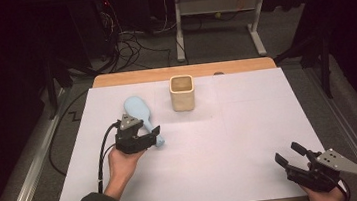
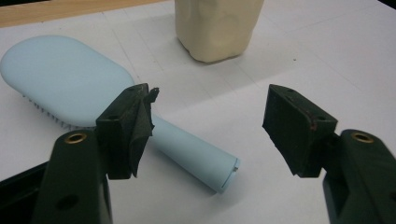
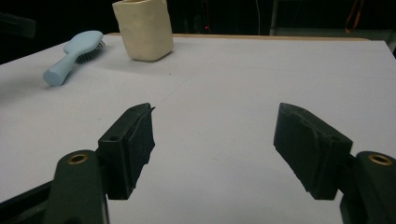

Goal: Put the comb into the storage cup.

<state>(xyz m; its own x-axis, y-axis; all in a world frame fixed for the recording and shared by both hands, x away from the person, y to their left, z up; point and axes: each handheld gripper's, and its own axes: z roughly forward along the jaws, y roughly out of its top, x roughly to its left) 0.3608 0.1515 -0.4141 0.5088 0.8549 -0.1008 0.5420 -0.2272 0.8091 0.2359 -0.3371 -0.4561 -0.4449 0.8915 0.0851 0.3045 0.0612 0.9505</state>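
Left gripper released over the brush handle (not touching); right gripper released, well apart.

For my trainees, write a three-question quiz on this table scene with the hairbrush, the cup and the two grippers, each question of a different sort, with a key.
1. True or false: the left gripper is shut on the handle of the blue hairbrush.
2. Multiple choice: the beige cup is A) lying on its side, B) standing upright with its mouth up, C) held in the right gripper.
3. Fill in: the hairbrush lies with its bristles facing ____.

Key
1. False: the jaws stand open, with the handle's end lying between them and no pad pressing on it.
2. B.
3. Down, onto the white sheet.
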